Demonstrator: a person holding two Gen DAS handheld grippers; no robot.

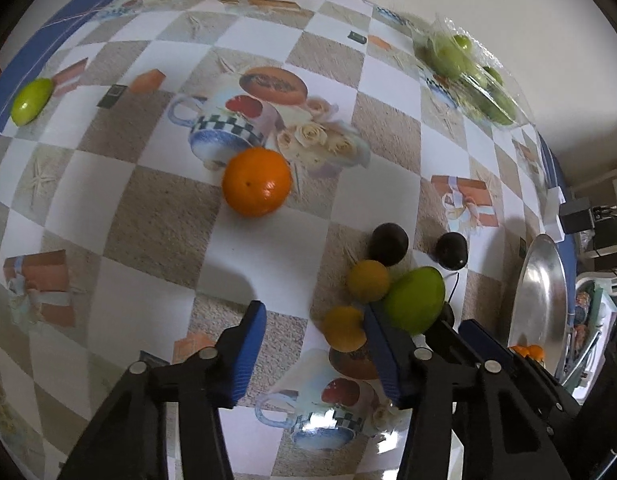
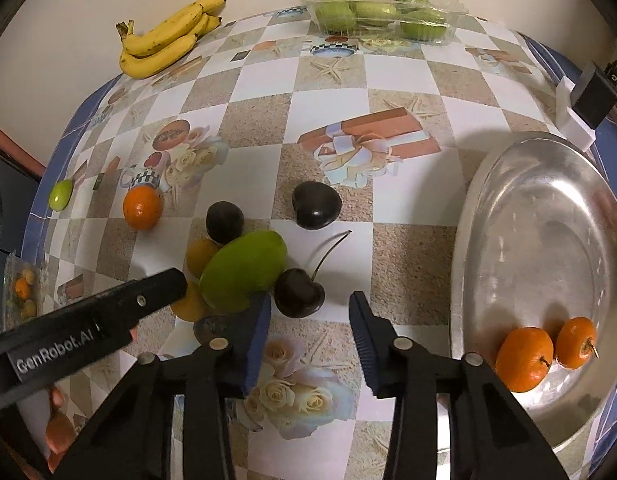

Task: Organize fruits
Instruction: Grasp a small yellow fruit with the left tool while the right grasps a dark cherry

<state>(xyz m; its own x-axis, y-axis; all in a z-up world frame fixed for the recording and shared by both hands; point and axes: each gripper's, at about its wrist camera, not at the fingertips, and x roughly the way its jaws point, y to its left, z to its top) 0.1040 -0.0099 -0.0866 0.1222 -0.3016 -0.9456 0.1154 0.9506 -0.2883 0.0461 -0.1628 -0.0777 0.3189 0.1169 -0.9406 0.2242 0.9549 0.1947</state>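
Left claw (image 1: pixel 314 318): fingers apart, nothing between them; orange (image 1: pixel 256 182) on the table (image 1: pixel 148 208) ahead, well clear. Right claw (image 2: pixel 310 306): fingers apart, a dark cherry (image 2: pixel 299 292) just beyond the gap, nearer the left finger. Green fruit (image 2: pixel 244 270) beside it. Two oranges (image 2: pixel 524 360) on the metal tray (image 2: pixel 548 184), right.

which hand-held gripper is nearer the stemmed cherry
Right. The right hand-held gripper is open with the stemmed cherry just ahead of its fingertips; the left hand-held gripper sits further left, beyond the green mango.
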